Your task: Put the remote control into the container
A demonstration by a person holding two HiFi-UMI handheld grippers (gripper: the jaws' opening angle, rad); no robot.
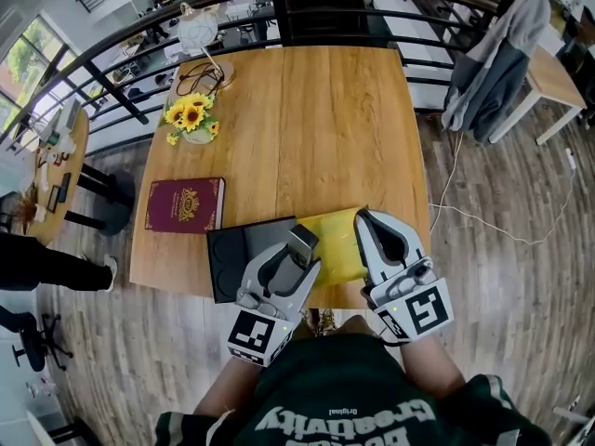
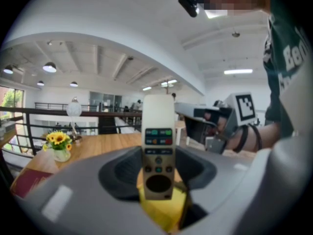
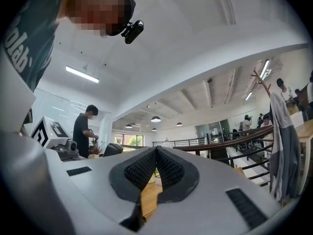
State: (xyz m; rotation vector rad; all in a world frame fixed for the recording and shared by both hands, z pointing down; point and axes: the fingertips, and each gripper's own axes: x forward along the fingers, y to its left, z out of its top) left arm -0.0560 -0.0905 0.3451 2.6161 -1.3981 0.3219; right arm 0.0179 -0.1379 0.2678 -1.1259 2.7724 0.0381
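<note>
Remote control (image 2: 157,146) in left tool (image 1: 292,256) over yellow container (image 1: 340,249), beside black tray (image 1: 232,260).

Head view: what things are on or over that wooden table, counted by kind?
Lamp: 1
Sunflower vase: 1
Red book: 1
Black tray: 1
Yellow container: 1
Remote control, in left gripper: 1
Dark loops by lamp, unclear: 1
Total: 7

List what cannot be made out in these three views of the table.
Remote control: button labels blurred in the left gripper view; mostly covered by the left gripper in the head view.
Yellow object: right side under the right gripper, head view; shape unclear.
Black tray: right end behind the left gripper.
Red book: cover print too small.
</note>
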